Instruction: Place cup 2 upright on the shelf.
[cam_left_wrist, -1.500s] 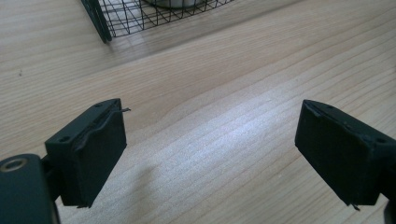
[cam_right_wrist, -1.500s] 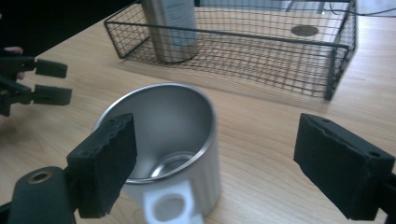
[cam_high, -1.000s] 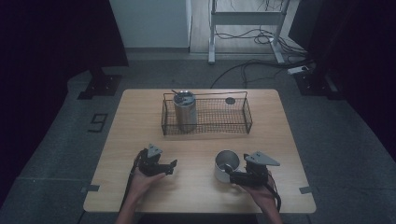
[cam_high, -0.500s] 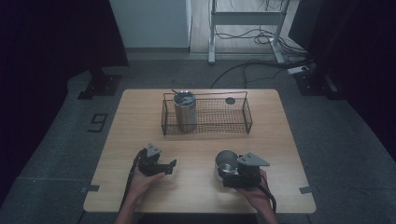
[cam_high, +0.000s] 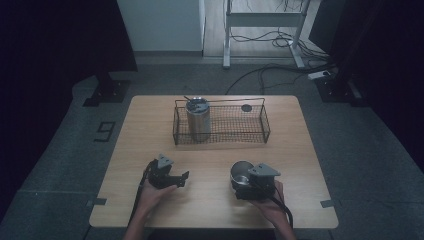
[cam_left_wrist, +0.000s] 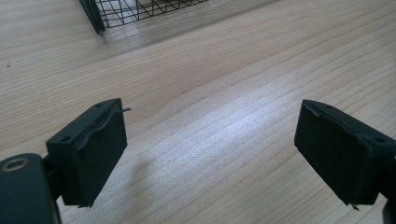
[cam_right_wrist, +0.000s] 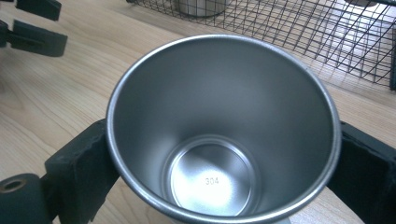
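An empty steel cup (cam_high: 241, 171) stands upright on the wooden table (cam_high: 210, 160), front right. My right gripper (cam_high: 244, 185) reaches around it from the person's side. In the right gripper view the cup (cam_right_wrist: 219, 140) sits between the two black jaws, and both pads touch its wall. These jaws have just been closing, with the cup between them. My left gripper (cam_high: 183, 180) rests at the front left, open, with bare wood between its jaws (cam_left_wrist: 210, 149).
A black wire basket (cam_high: 235, 131) stands at the table's far middle. A tall lidded steel tumbler (cam_high: 198, 120) occupies its left end and a small dark round piece (cam_high: 246, 107) lies at the back right. The table's front edge runs just behind both hands.
My right gripper has shifted a little left and down, from beside the cup to around it. The left gripper has stayed still.
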